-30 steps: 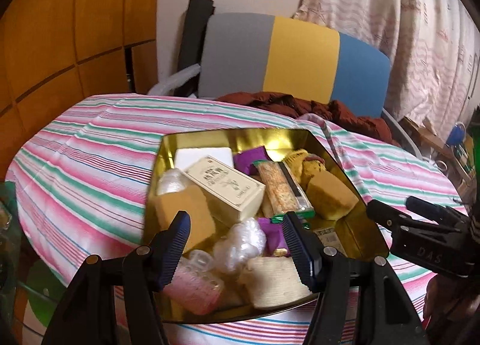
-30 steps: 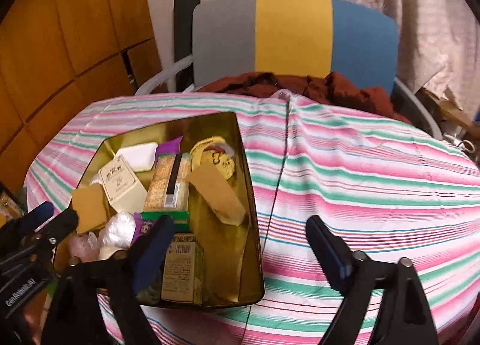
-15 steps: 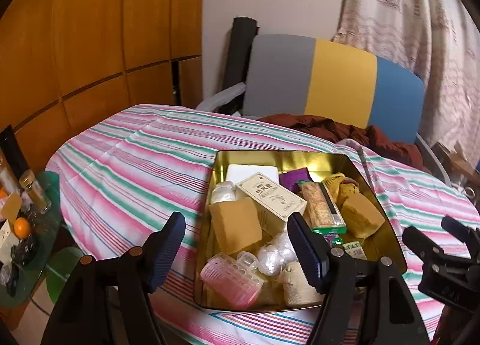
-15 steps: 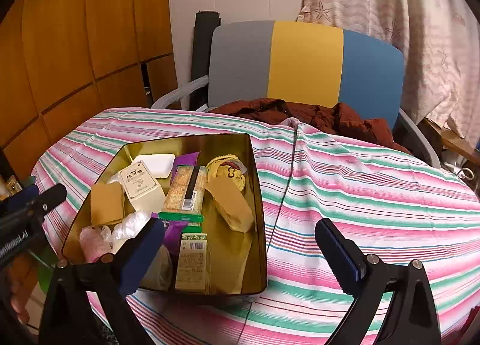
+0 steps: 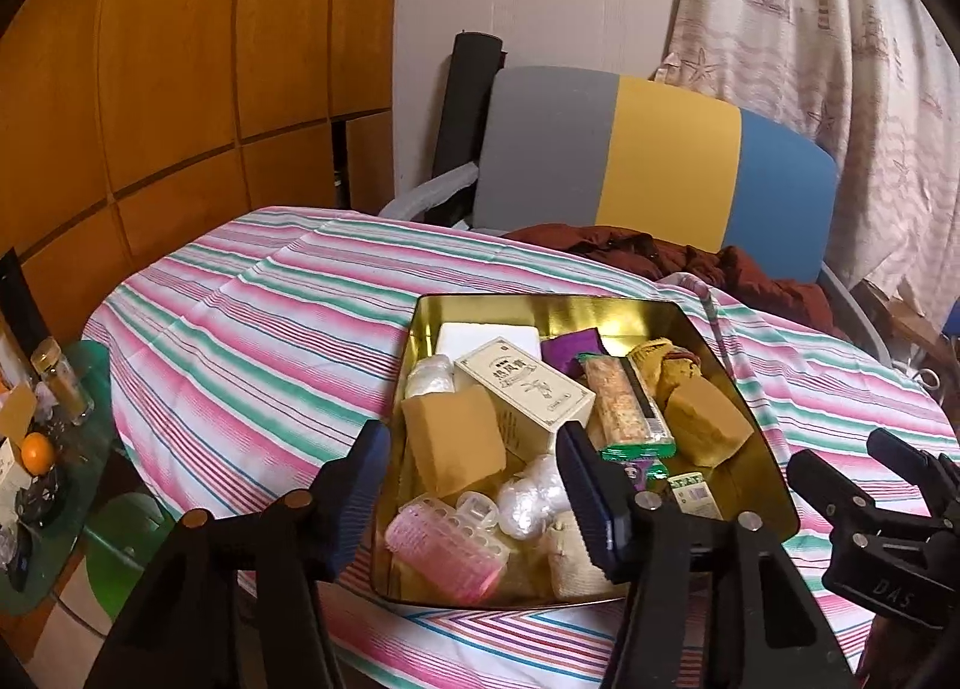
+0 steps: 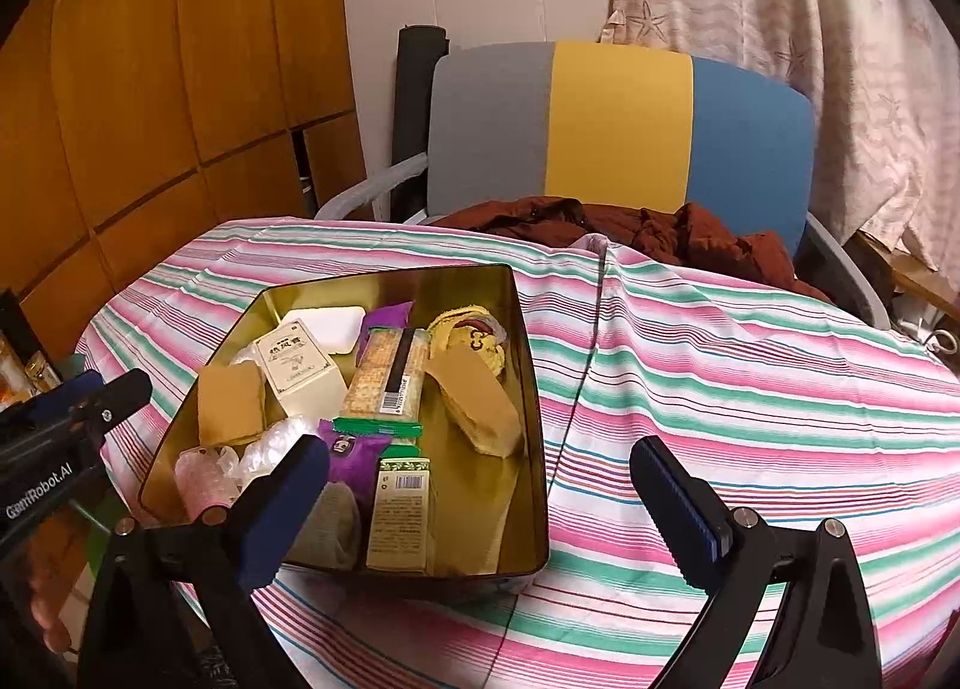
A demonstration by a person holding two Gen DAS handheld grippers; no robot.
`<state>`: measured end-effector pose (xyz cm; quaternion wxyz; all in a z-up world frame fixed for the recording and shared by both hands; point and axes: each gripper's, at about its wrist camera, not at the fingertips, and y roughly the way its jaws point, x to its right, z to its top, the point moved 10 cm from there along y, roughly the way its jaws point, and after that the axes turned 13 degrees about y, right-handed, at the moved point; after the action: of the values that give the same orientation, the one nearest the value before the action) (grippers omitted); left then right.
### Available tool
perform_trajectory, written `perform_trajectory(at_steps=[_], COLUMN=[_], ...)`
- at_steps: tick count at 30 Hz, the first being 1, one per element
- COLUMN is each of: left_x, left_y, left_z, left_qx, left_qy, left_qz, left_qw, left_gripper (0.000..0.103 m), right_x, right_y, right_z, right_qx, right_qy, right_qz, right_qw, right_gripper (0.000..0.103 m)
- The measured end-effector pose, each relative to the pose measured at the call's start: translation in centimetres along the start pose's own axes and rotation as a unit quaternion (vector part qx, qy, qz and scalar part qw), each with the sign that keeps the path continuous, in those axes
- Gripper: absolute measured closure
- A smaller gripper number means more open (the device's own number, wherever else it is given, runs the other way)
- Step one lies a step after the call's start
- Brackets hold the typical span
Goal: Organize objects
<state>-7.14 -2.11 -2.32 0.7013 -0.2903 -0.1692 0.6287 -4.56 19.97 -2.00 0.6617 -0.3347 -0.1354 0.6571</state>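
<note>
The surface (image 5: 252,317), draped in a pink, green and white striped cloth, is filling the middle of both views, with a chair (image 6: 618,131) in grey, yellow and blue panels standing behind it at the top centre and a dark red garment (image 6: 660,233) lying crumpled along its far edge. A gold tin (image 5: 762,431) is sitting on the cloth, in the lower centre of my left view and the lower left of my right view, and it is holding all the loose things. Inside it, a cream carton (image 5: 525,389) with printed characters is lying near the middle, a white block (image 5: 486,338) is resting just behind it toward the far wall, and a tan sponge (image 5: 453,440) is leaning just beside the carton on the left. A long snack bar in a clear wrapper (image 6: 387,374) is lying lengthwise to the right of the carton, with another tan sponge (image 6: 480,404) beside it nearer the tin's right wall. A pink hair roller (image 5: 444,548) is lying at the tin's near left corner. I am holding my left claw (image 5: 474,494) low in the frame over the near end of the tin, its jaws spread wide and gripping nothing. I am holding my right claw (image 6: 474,500) over the tin's near right corner and the bare cloth beside it, jaws likewise spread wide and empty.
</note>
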Motion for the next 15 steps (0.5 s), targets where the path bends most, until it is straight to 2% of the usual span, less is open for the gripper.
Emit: perform_trajectory(at_steps=[3, 13, 15], left_x=[0.29, -0.11, -0.18], left_y=[0.22, 0.35, 0.35], left_z=[-0.16, -0.11, -0.08], left_qx=[-0.004, 0.009, 0.013], left_qy=[0.004, 0.01, 0.012], left_qz=[-0.005, 0.002, 0.003], left_qw=[1.0, 0.9999, 0.9998], left_gripper=[0.049, 0.049, 0.053], right_x=[-0.18, -0.65, -0.7], right_y=[0.04, 0.47, 0.53], right_z=[-0.09, -0.54, -0.57], right_qx=[-0.001, -0.009, -0.009], right_qy=[-0.003, -0.014, -0.014], right_qz=[-0.001, -0.004, -0.005], right_qw=[1.0, 1.0, 1.0], right_gripper=[0.002, 0.002, 0.002])
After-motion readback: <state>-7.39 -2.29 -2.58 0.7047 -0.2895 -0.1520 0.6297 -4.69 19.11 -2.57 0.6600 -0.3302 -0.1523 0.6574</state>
